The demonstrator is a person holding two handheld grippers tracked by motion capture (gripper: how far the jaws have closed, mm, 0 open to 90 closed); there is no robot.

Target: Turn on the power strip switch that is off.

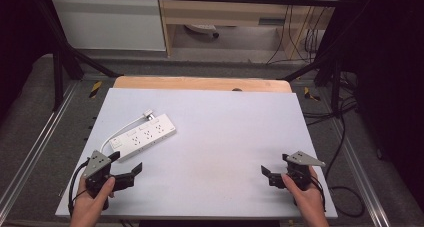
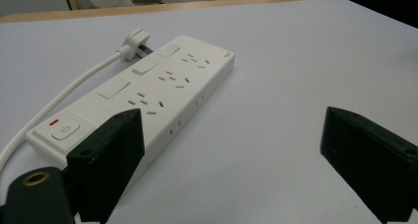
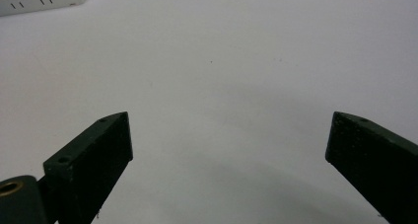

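— Power strip (image 1: 142,136): where is it found?
— It is laid flat on the white worktop (image 1: 225,137), toward the near left, with its cord (image 1: 120,131) curled back to a plug (image 1: 148,114) beside its far end.
— And the left gripper (image 1: 126,169)?
— It is held just short of the switch end, fingers (image 2: 106,160) spread wide, nothing gripped; contact perhaps, though that cannot be judged.
— The right gripper (image 1: 274,173)?
— It is kept well apart, at the near right, fingers (image 3: 91,162) likewise wide over bare worktop.

Left tongs (image 1: 126,163) agape; right tongs (image 1: 274,168) agape, both hand-held.
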